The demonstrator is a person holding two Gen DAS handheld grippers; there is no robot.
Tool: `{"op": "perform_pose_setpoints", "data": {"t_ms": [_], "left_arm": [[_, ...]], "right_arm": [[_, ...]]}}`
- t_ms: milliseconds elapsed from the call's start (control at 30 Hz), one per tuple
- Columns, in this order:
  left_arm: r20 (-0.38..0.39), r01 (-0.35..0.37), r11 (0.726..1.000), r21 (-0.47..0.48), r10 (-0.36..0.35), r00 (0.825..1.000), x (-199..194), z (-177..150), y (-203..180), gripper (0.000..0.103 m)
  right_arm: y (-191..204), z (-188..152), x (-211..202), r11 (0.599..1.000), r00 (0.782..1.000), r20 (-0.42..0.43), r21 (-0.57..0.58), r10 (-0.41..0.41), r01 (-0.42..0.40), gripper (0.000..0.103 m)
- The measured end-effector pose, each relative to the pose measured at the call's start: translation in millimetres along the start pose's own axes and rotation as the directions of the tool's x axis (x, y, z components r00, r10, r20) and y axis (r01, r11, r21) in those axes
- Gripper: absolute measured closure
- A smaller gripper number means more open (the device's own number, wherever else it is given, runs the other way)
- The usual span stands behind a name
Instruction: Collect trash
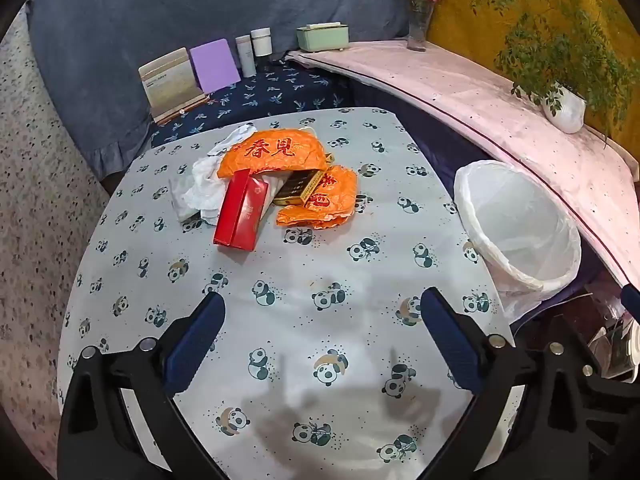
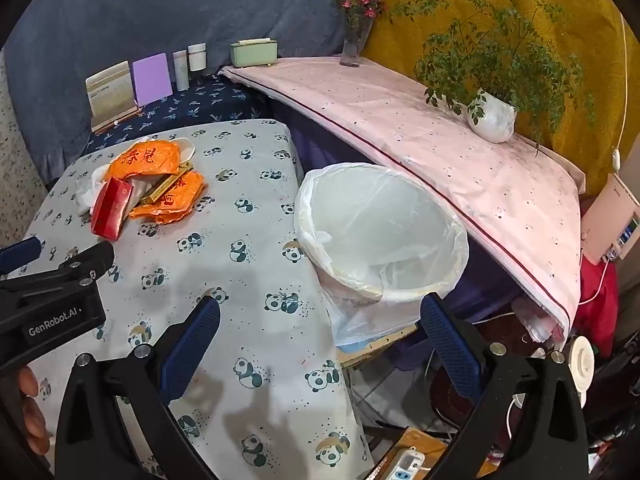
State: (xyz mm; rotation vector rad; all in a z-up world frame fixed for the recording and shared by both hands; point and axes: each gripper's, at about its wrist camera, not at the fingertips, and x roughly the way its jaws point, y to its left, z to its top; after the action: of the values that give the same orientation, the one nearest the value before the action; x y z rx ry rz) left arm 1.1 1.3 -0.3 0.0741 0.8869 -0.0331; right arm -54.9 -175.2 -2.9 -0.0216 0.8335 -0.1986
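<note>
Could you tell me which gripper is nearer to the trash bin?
Right. The right gripper hovers just in front of the trash bin, while the left gripper sits over the table, with the bin off to its right.

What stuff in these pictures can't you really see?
- Dark box, left wrist view: mostly covered by the orange wrappers and the red box.
- Tissues, both views: partly under the pile.
- Bin bottom, right wrist view: hidden by the crumpled liner.
- Book print: too small to read.
</note>
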Motion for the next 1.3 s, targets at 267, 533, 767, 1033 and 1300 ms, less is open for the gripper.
{"op": "perform_pose_setpoints", "data": {"t_ms": [267, 533, 767, 1033, 1300], "left_arm": [[0.014, 0.005, 1.000, 0.029, -0.005, 1.000, -10, -1, -10, 0.009], [0.015, 0.015, 0.997, 0.070, -0.016, 1.000, -7, -2, -11, 0.009], [0.022, 0.027, 0.998, 0.061, -0.028, 0.999, -8, -2, -10, 0.009], [0.034, 0.019, 0.999, 0.043, -0.020, 0.999, -8, -5, -8, 0.009], [0.037, 0.013, 0.999, 0.039, -0.014, 0.999, -10, -5, -7, 0.009]], "right_arm": [[-4, 1, -2, 1.000, 1.000, -0.002, 0.004, 0.001, -0.001, 0.007], [-2, -1, -3, 1.000, 1.000, 0.008, 0.010, -0.012, 0.012, 0.007], [-2, -1, -4, 1.000, 1.000, 0.013, 0.000, -0.019, 0.019, 0.007], [0, -2, -5, 1.000, 1.000, 0.015, -0.003, -0.022, 0.022, 0.007], [1, -2, -5, 1.000, 1.000, 0.018, -0.008, -0.022, 0.022, 0.007]]}}
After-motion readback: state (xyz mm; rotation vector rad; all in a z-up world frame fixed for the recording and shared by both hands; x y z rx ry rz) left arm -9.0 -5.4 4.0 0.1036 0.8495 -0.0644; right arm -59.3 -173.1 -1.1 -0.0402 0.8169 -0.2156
